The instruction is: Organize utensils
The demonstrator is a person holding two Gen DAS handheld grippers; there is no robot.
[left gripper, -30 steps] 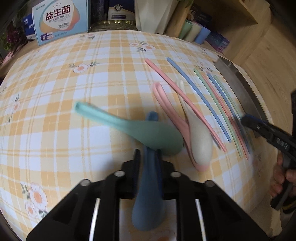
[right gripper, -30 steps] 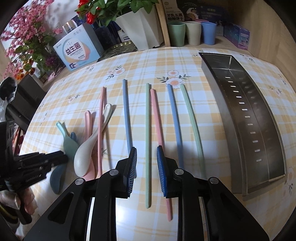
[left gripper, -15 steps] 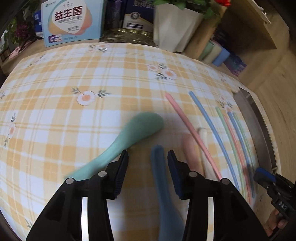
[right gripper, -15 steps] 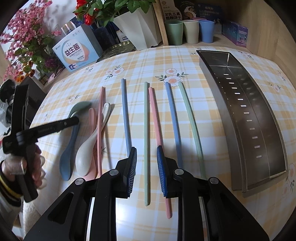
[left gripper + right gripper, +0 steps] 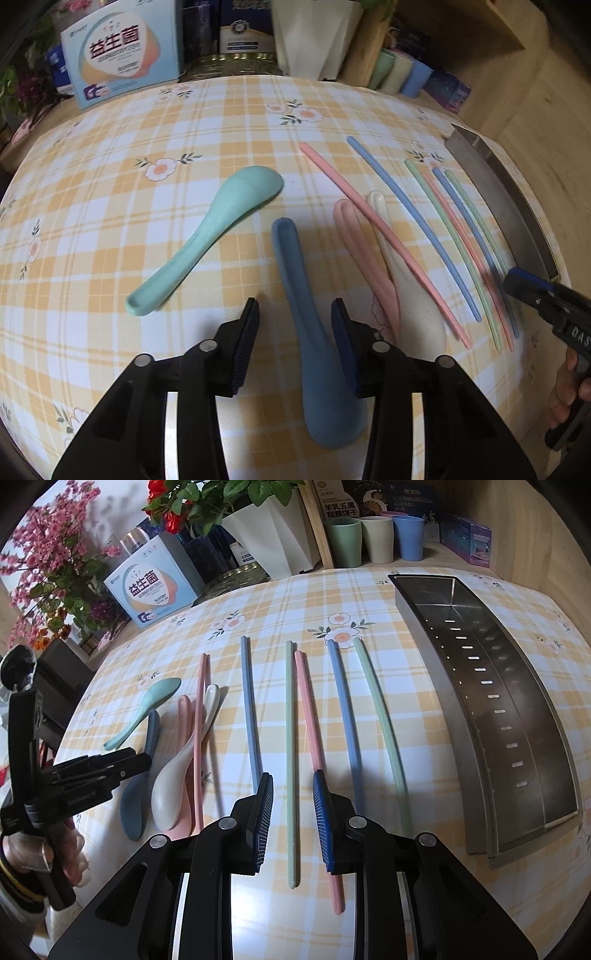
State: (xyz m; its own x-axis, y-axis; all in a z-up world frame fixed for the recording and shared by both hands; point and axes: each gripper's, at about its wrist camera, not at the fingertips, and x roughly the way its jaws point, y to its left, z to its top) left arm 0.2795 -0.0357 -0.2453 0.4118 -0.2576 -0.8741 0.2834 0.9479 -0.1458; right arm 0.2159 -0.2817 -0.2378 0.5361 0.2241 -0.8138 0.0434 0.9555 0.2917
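My left gripper (image 5: 293, 319) is open, its jaws on either side of the blue spoon (image 5: 317, 332), which lies on the checked tablecloth. A green spoon (image 5: 214, 229) lies to its left, a pink spoon (image 5: 369, 258) and a cream spoon (image 5: 410, 291) to its right. Several pink, blue and green chopsticks (image 5: 290, 738) lie side by side. My right gripper (image 5: 291, 794) is open and empty, low over a green chopstick and a pink chopstick (image 5: 314, 738). The left gripper also shows in the right wrist view (image 5: 122, 764) over the spoons.
A long perforated steel tray (image 5: 517, 709) lies at the right of the table. At the back stand a light-blue box (image 5: 151, 590), a white flower pot (image 5: 273, 535), several cups (image 5: 376, 539) and small boxes. The table edge is close below both grippers.
The left gripper opened, let go of the blue spoon and drew back. The green spoon swung off the blue one and now lies apart, bowl pointing away. The right gripper held still.
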